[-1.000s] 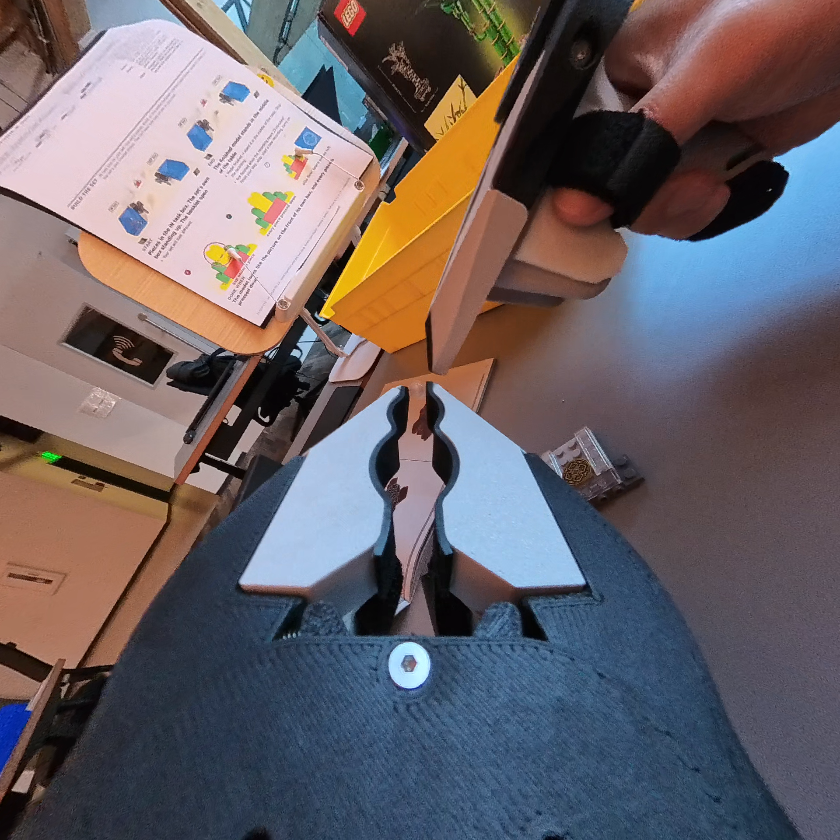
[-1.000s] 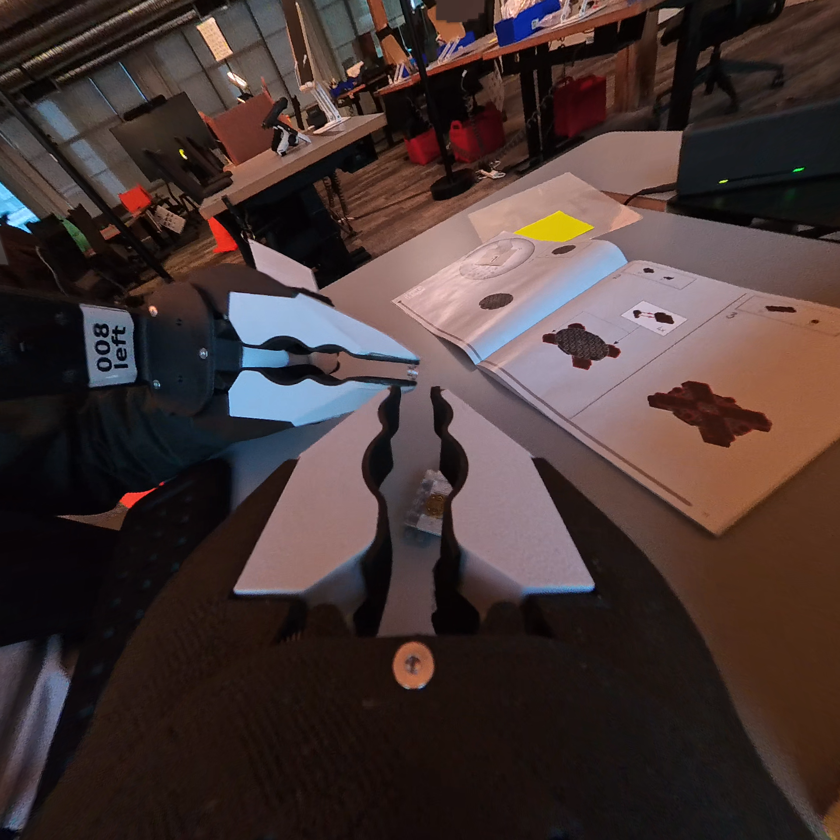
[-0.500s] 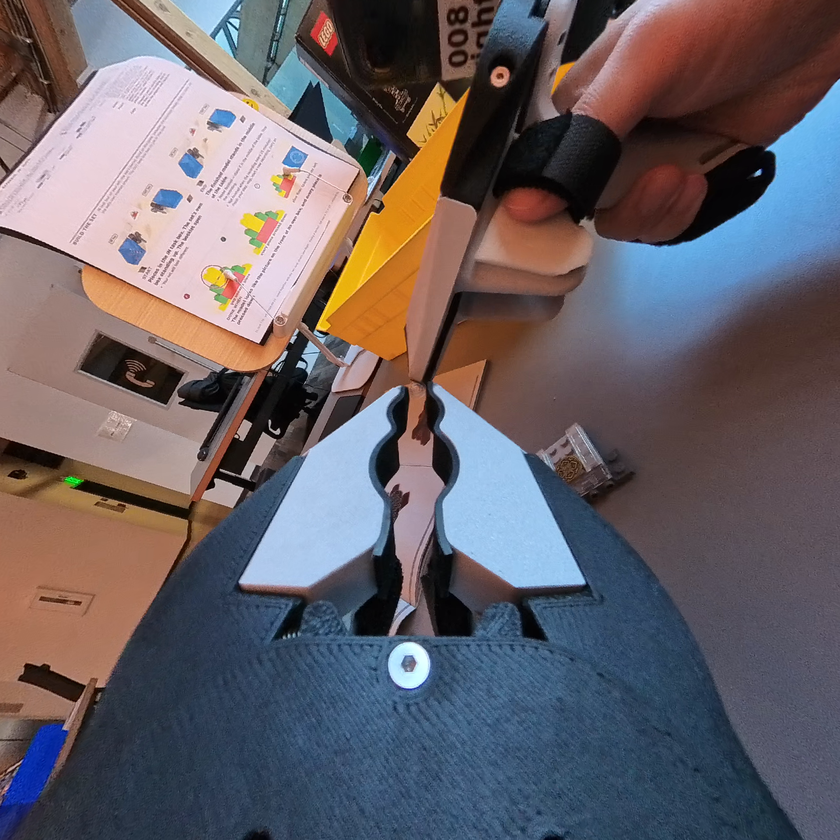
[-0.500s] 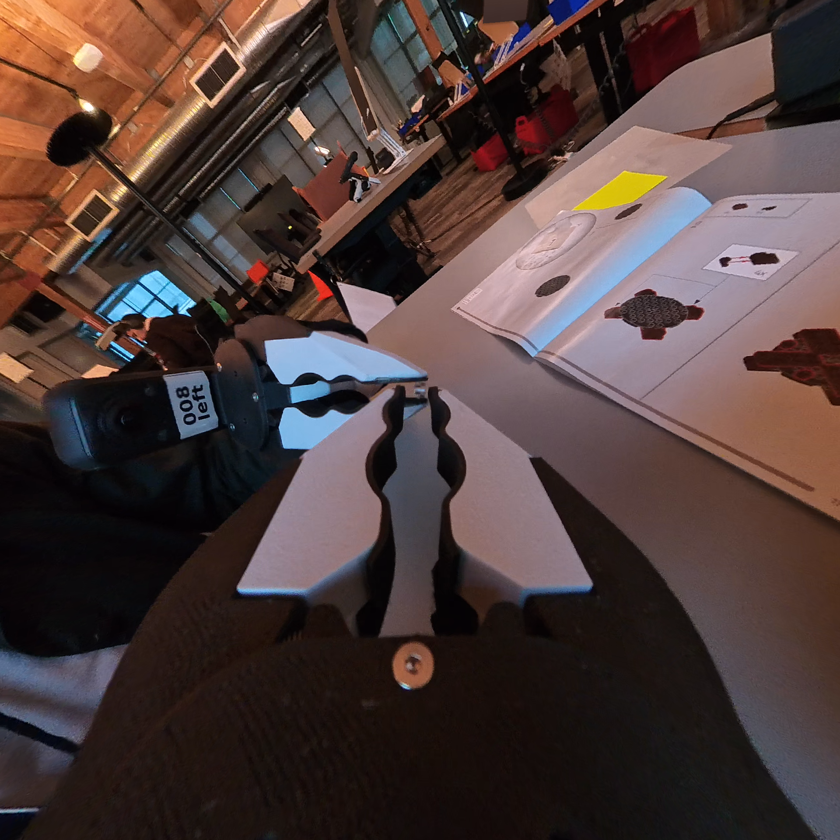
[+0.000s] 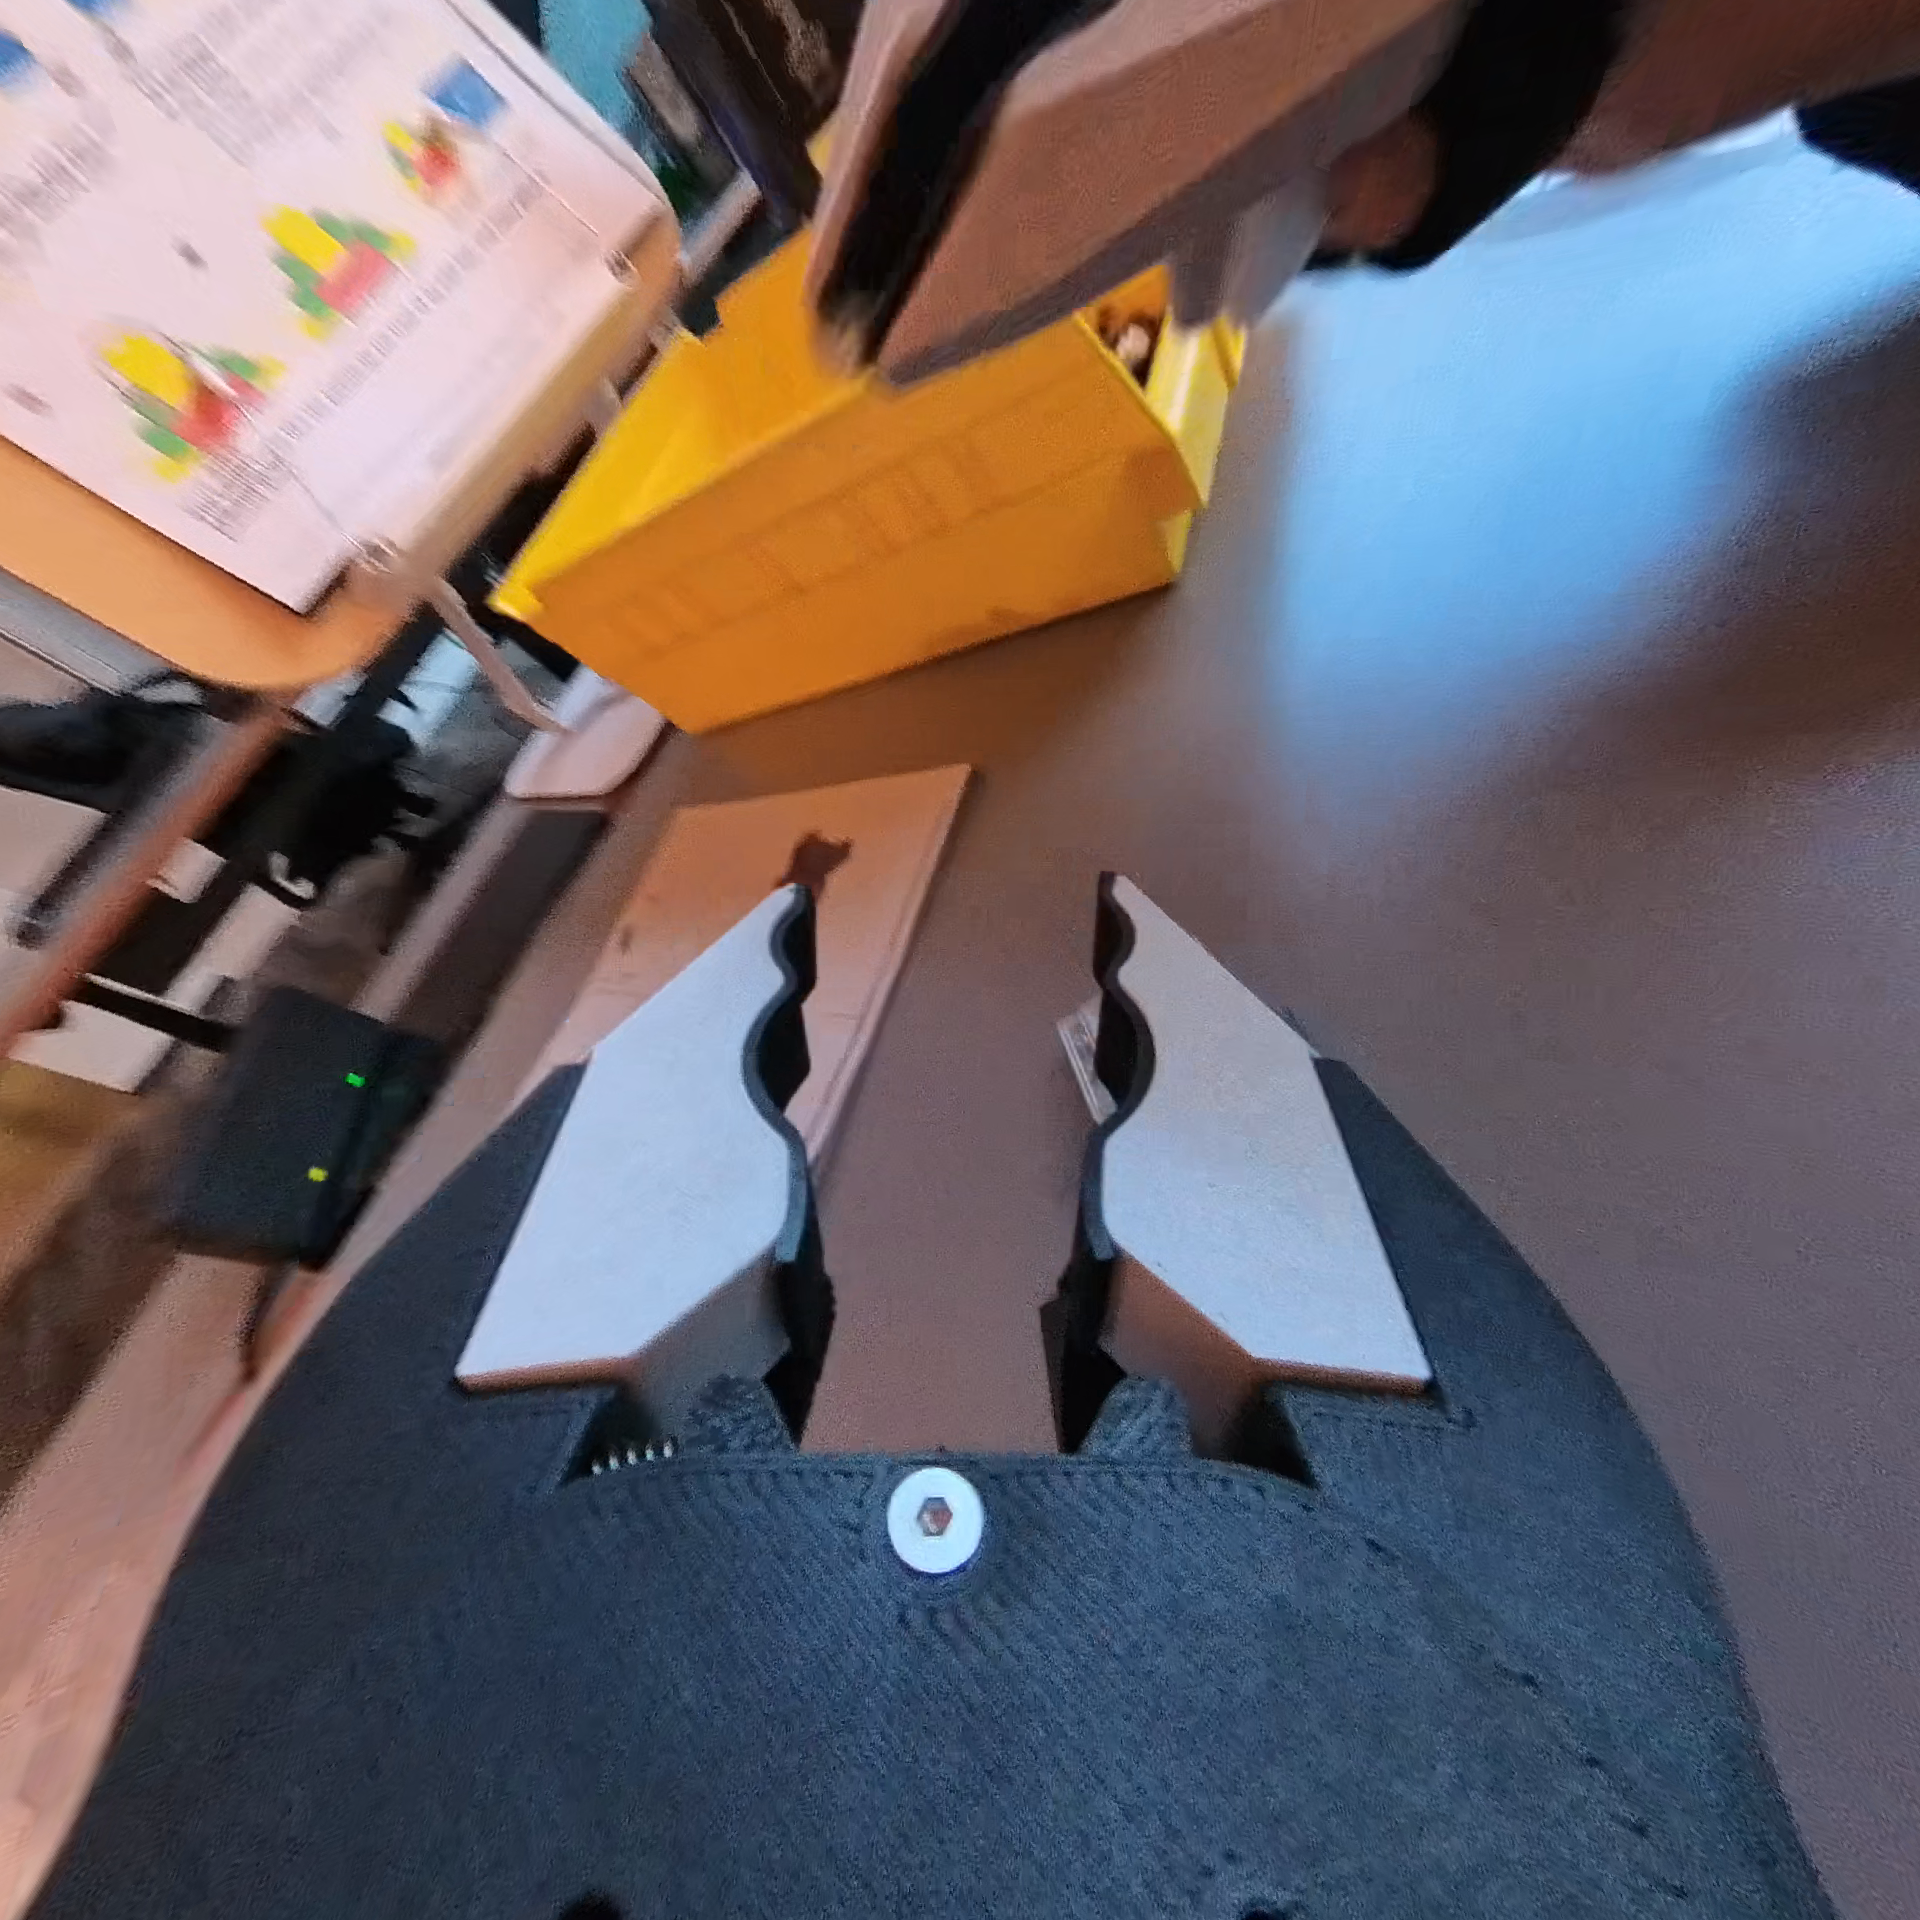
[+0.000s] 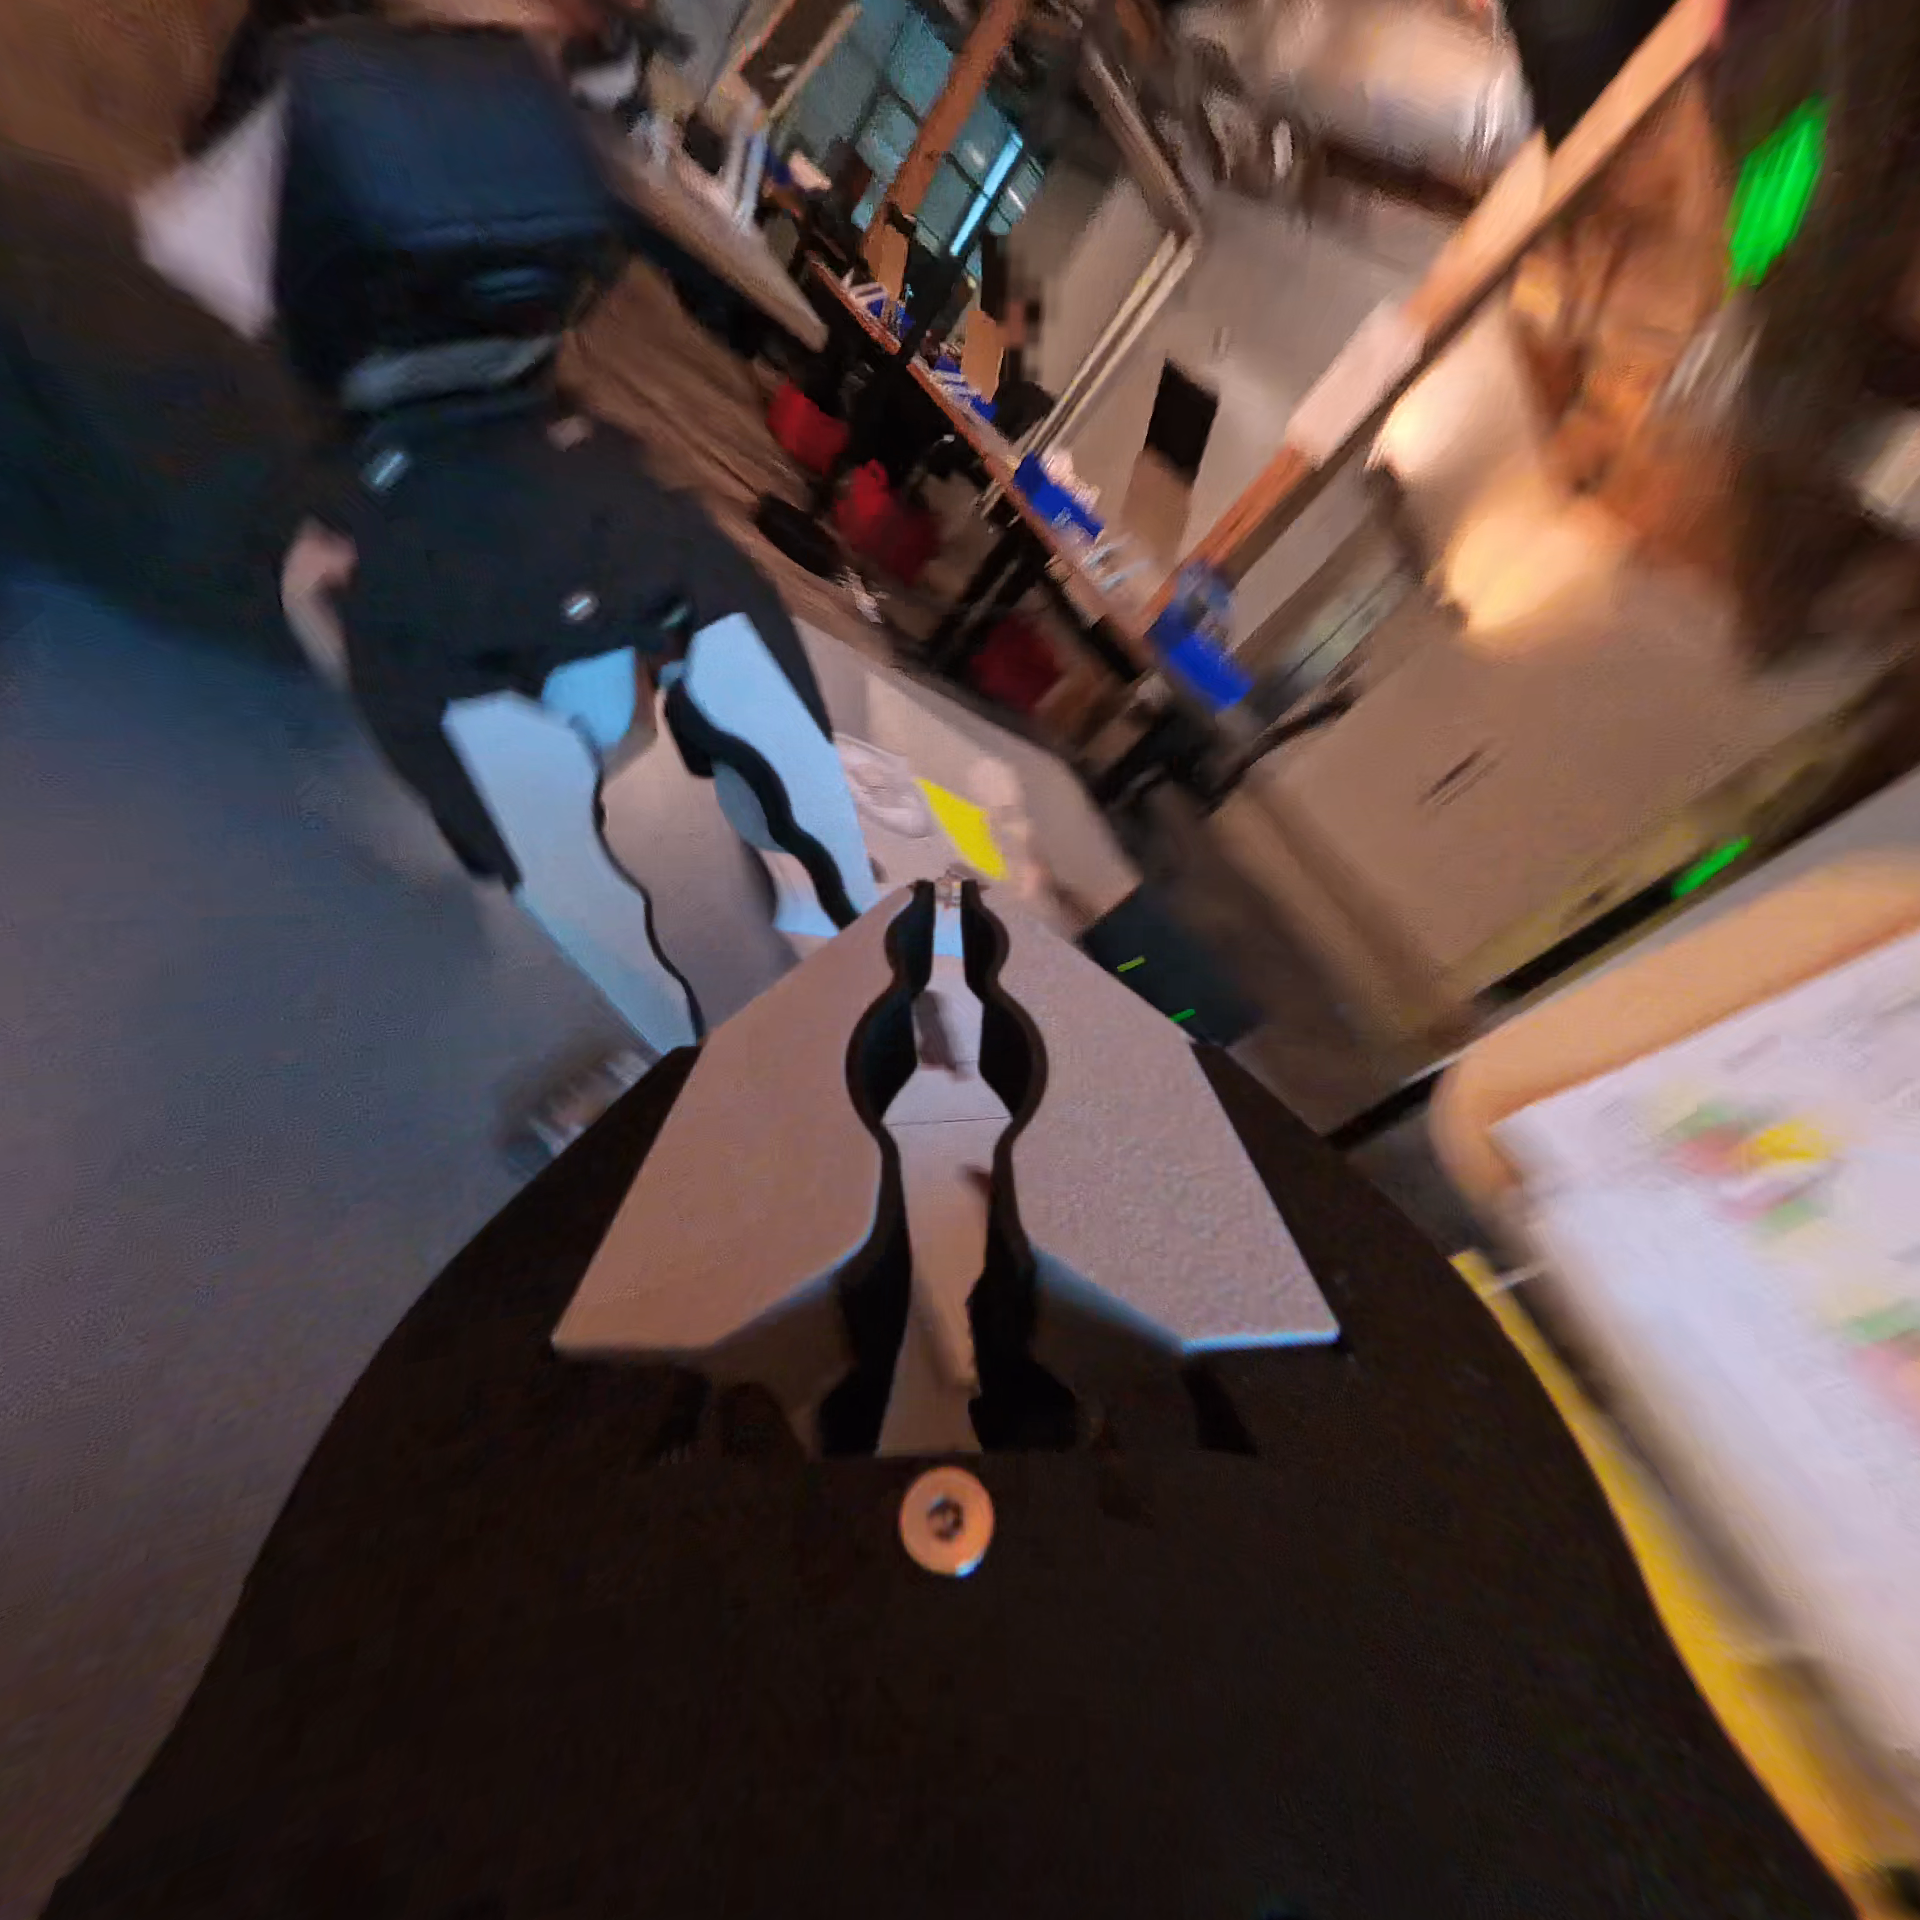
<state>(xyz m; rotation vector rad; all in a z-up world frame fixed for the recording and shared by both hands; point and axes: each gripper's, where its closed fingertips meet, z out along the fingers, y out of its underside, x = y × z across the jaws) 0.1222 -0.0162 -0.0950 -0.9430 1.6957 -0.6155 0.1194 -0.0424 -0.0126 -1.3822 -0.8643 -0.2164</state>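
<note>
Left gripper [image 5: 951,899]: jaws spread wide, holding nothing, low over the table [image 5: 1558,935]. A grey studded piece [image 5: 1075,1039] lies just beside one finger, half hidden.

Right gripper [image 6: 943,891]: closed on a tiny pale piece [image 6: 948,883], held at the very tips.

Hazard: the hold is slight and both views are smeared (probably a fast swing), so the piece could slip out.

Left view only: yellow bin [image 5: 883,499]. Right view only: the pinched piece.

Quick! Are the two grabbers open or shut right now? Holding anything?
Left gripper: open, fingers wide apart, holding nothing.
Right gripper: shut on a tiny pale piece at its tips.
</note>
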